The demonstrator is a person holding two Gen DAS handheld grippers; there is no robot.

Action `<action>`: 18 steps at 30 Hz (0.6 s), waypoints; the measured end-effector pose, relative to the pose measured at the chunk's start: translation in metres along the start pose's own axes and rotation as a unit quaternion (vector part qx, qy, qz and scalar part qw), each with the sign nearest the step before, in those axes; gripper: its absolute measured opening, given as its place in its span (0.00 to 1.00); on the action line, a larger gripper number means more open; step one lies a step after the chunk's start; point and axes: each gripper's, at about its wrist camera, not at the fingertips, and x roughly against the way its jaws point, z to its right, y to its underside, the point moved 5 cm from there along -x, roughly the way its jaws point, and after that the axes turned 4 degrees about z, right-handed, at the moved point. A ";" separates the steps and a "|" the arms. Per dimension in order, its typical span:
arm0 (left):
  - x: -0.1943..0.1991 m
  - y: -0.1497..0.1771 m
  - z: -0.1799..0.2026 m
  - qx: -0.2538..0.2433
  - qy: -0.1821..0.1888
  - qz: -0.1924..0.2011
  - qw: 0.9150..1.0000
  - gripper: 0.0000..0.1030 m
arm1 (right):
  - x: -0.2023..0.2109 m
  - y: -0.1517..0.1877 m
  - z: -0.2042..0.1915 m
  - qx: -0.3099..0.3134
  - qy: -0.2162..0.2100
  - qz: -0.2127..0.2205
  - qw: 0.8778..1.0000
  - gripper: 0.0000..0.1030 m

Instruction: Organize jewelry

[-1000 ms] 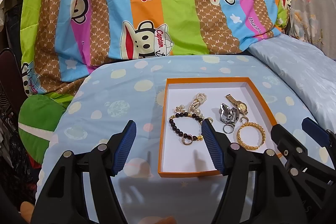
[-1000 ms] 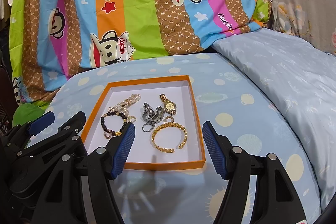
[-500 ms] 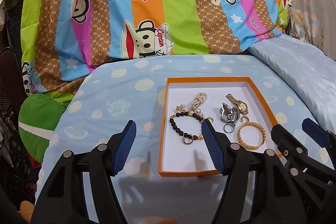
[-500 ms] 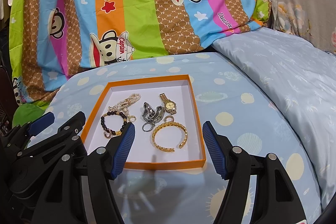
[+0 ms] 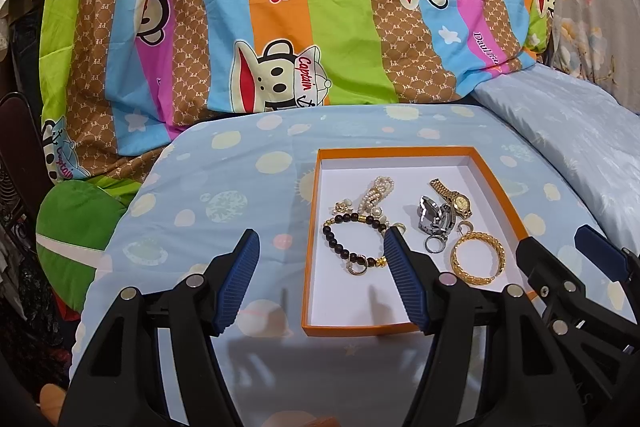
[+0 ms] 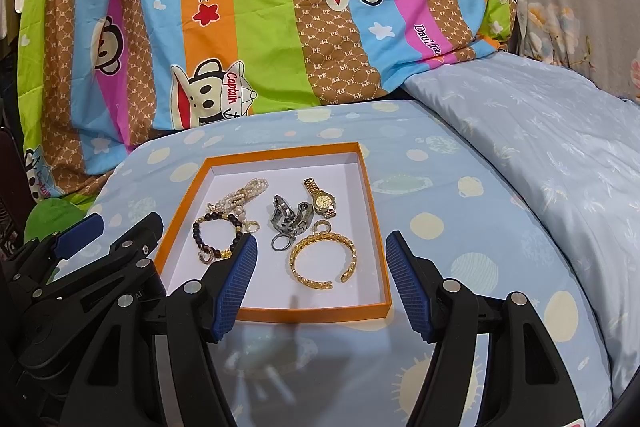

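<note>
Left gripper (image 5: 320, 283): held above the pale-blue spotted cloth (image 5: 224, 195), jaws parted, nothing between the blue ribbed pads (image 5: 238, 283); aimed downward at the near left corner of the orange-rimmed tray (image 5: 310, 227). Right gripper (image 6: 322, 279): likewise spread apart and empty, poised over the tray's near edge (image 6: 312, 313), just beside its partner, whose black frame crowded the lower left of the right wrist view.

Inside the white-floored tray, all jewelry gathered toward the middle and far half, near portion bare. Dark beaded bracelet (image 5: 348, 239) with gold accents lay flat at the left, a small ring at its near end, apparently touching. Pearl strand (image 5: 376, 191) bunched just behind it, running toward the far wall. Silver metal-link piece (image 6: 290, 217) heaped at the center, a plain grey ring (image 6: 281, 242) touching its near side. Gold wristwatch (image 6: 322, 201) stretched diagonally just right of the silver heap, dial facing up. Open gold cuff bangle (image 6: 322, 261) rested nearest the right gripper, gap turned toward the tray's near right corner; a small gold loop lay just behind it.

Beyond the tray: a striped cartoon-monkey quilt (image 5: 304, 7) draped upright behind the cloth-covered surface, a light-blue leaf-print blanket (image 6: 552, 155) banked at the right, green fabric (image 5: 76, 223) bulging at the left.
</note>
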 end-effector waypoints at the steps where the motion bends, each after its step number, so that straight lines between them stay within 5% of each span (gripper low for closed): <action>1: 0.000 0.000 0.000 0.000 0.000 0.000 1.000 0.60 | 0.000 0.000 0.001 0.000 0.000 0.000 1.000 0.64; 18: -0.002 0.003 0.000 0.004 -0.006 -0.007 1.000 0.66 | 0.001 0.004 0.004 -0.002 0.006 -0.004 1.000 0.64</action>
